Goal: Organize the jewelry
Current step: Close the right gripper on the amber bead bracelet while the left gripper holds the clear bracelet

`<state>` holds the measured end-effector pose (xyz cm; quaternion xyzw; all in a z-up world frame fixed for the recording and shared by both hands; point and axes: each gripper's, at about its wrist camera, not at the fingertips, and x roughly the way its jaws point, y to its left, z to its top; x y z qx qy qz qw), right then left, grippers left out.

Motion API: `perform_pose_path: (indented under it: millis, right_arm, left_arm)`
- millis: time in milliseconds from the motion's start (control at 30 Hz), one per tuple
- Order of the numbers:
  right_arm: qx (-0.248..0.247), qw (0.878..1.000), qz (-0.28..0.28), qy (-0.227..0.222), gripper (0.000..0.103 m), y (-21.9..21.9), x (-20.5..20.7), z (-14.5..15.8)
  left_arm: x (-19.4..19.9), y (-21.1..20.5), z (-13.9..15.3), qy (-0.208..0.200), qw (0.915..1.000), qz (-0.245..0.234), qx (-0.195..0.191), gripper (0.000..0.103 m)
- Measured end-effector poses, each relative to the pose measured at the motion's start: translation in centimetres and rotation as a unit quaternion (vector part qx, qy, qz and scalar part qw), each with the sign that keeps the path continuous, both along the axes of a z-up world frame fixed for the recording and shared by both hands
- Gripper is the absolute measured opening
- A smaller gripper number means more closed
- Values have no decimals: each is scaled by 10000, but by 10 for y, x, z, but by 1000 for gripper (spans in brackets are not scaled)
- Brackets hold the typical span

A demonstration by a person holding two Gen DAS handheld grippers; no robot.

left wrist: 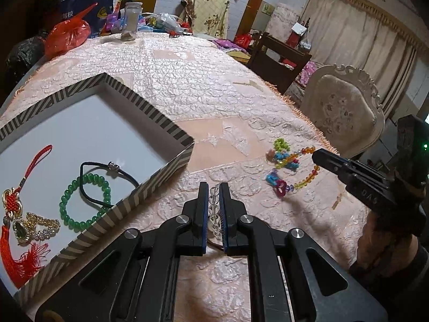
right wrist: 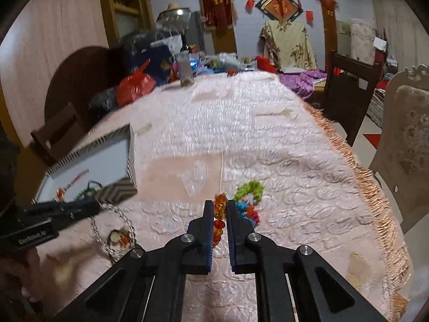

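Note:
My left gripper (left wrist: pixel 213 186) is shut on a string of clear beads (left wrist: pixel 213 210), just right of the striped box (left wrist: pixel 161 119). In the box lie a green bead bracelet (left wrist: pixel 80 201), a black cord (left wrist: pixel 107 169), a red knot tassel (left wrist: pixel 16 209) and gold pieces (left wrist: pixel 37 225). In the right wrist view my right gripper (right wrist: pixel 220 206) is shut on an orange bead bracelet (right wrist: pixel 220 199), which hangs over a pile of colourful bead pieces (right wrist: pixel 248 193). The left gripper (right wrist: pixel 97 209) shows there too, with the clear beads and a pendant (right wrist: pixel 119 237) dangling below it.
A pink quilted cloth (left wrist: pixel 203 86) covers the table, and its fringed edge (right wrist: pixel 375 187) runs along the right. An upholstered chair (left wrist: pixel 343 107) stands beyond that edge. A red bag (left wrist: pixel 67 32), a jar (left wrist: pixel 131 18) and other clutter crowd the far end.

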<state>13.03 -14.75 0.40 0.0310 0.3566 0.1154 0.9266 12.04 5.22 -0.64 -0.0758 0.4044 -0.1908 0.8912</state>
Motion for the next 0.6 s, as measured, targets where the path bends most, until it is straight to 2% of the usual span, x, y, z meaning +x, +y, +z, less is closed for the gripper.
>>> perform_pose_path:
  millis: [400, 600]
  right_arm:
    - [208, 9996, -131, -102, 8, -5, -15, 19]
    - [166, 9997, -70, -183, 8, 0, -21, 29]
  left_arm:
    - [-16, -5, 24, -164, 9991, -248, -310, 6]
    - [-21, 6, 37, -274, 9985, -158, -444, 6]
